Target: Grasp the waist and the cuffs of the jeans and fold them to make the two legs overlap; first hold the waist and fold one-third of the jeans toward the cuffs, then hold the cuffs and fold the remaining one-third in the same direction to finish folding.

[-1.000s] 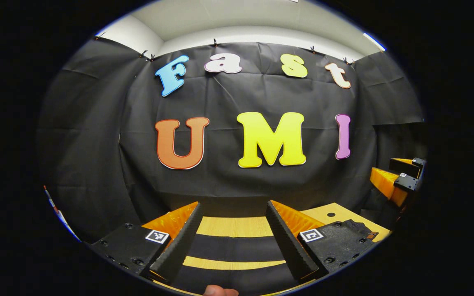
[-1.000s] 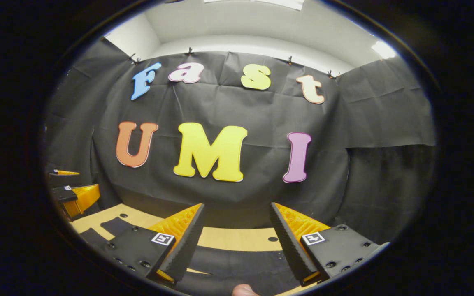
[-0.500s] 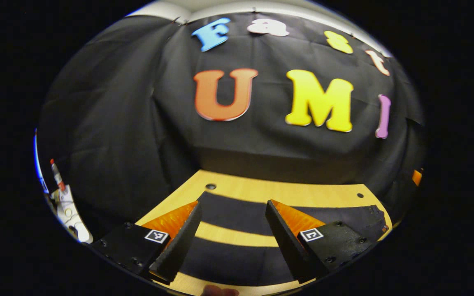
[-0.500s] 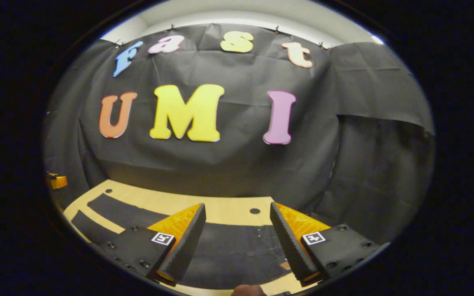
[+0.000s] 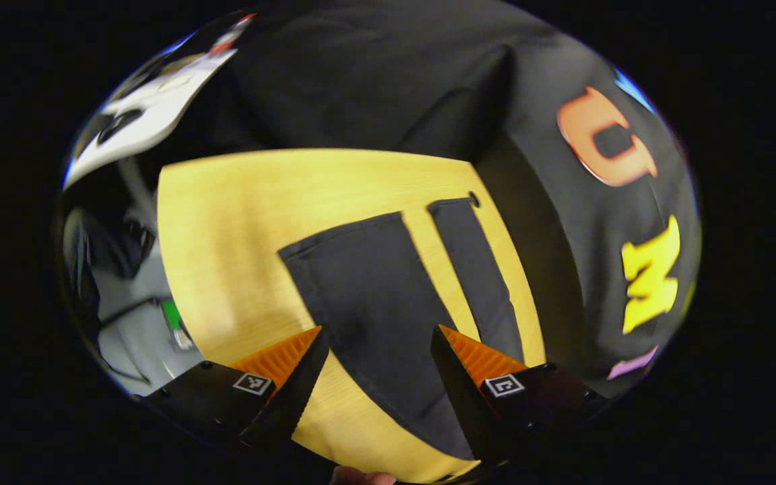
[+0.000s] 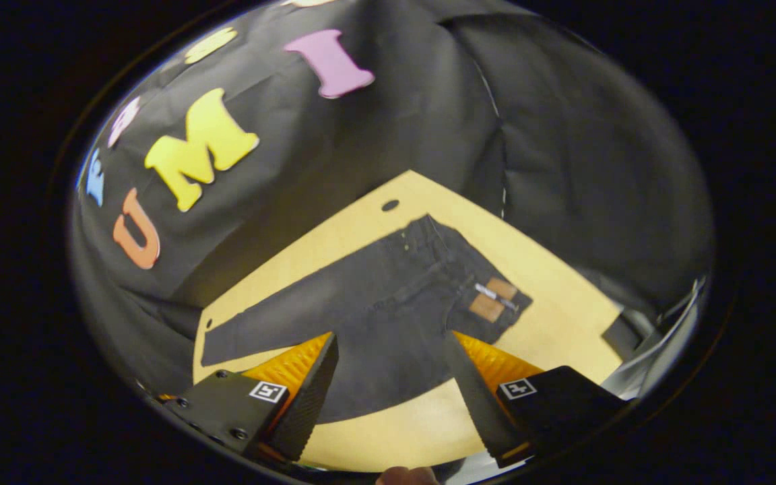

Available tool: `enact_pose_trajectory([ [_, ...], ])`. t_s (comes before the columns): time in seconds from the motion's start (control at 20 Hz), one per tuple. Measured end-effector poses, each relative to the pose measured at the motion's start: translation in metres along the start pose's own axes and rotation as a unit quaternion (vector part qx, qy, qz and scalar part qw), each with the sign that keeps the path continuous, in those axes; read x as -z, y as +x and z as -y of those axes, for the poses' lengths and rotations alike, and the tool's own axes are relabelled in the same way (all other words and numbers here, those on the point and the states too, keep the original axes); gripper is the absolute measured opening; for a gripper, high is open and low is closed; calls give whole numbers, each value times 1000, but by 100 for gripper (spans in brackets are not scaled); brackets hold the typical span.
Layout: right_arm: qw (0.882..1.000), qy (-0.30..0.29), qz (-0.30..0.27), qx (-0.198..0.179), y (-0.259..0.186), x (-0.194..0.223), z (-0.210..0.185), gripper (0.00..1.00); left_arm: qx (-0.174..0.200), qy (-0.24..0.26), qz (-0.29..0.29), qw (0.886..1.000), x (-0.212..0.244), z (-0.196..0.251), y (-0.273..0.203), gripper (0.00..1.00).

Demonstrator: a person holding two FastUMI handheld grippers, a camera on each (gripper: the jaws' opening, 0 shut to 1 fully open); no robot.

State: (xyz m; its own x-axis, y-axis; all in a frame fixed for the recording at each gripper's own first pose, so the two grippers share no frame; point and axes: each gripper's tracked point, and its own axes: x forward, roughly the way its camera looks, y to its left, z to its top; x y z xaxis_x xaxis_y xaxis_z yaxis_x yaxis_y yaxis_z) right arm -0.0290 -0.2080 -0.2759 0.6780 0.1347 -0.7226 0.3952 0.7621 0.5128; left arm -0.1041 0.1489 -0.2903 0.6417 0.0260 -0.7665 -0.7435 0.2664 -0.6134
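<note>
The dark, almost black denim jeans (image 6: 388, 303) lie spread flat on the pale yellow wooden table (image 6: 556, 296), and by the look of it no fold has been made yet. In the right gripper view the waist, with its tan patches, lies toward the table's right-hand edge and the legs run off toward the left-hand corner. In the left gripper view the two legs lie side by side with a strip of bare wood between them, their cuffs (image 5: 334, 236) pointing toward the table's far edge beside the black cloth wall (image 5: 388, 74). The left gripper (image 5: 376, 377) hangs above the nearer leg with its fingers spread apart and nothing between them. The right gripper (image 6: 391, 394) hangs above the seat and thigh of the jeans near the table's near edge, likewise spread and empty. I judge the whole task is still ahead: laying one leg over the other, folding the waist third toward the cuffs, then the final cuff fold.
</note>
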Motion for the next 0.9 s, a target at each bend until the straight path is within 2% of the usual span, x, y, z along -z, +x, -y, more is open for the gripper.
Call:
enact_pose_trajectory([
  [0.1,996,78,-44,0,13,19,17,98,-2,-64,-20,998,14,-5,5,99],
  [0.15,992,111,-63,4,18,29,25,98,-8,-80,-24,997,20,-6,5,99],
  [0.2,988,138,-71,10,21,33,31,98,-10,-87,-25,996,6,-17,4,100],
  [0.3,981,174,-84,22,31,41,38,98,-16,-83,-25,996,15,-17,7,99],
  [0.45,976,198,-90,36,42,40,47,98,-4,-60,-22,998,9,-7,22,99],
  [0.5,973,208,-92,38,46,40,52,93,-1,-54,-22,998,6,0,28,98],
  [0.55,971,218,-94,40,52,39,53,93,3,-50,-24,998,6,5,32,98],
  [0.6,969,225,-96,41,61,39,54,98,6,-47,-24,999,5,9,35,98],
  [0.65,967,230,-96,45,68,36,56,93,10,-44,-24,999,4,12,39,98],
  [0.7,966,235,-95,48,74,35,57,92,15,-45,-22,999,3,16,42,98],
  [0.8,964,242,-93,62,86,30,63,92,20,-49,-17,998,1,23,50,97],
  [0.85,963,248,-86,64,90,24,63,98,20,-49,-18,998,1,25,52,100],
  [0.9,962,251,-83,65,95,20,62,96,20,-47,-20,998,3,27,56,97],
])
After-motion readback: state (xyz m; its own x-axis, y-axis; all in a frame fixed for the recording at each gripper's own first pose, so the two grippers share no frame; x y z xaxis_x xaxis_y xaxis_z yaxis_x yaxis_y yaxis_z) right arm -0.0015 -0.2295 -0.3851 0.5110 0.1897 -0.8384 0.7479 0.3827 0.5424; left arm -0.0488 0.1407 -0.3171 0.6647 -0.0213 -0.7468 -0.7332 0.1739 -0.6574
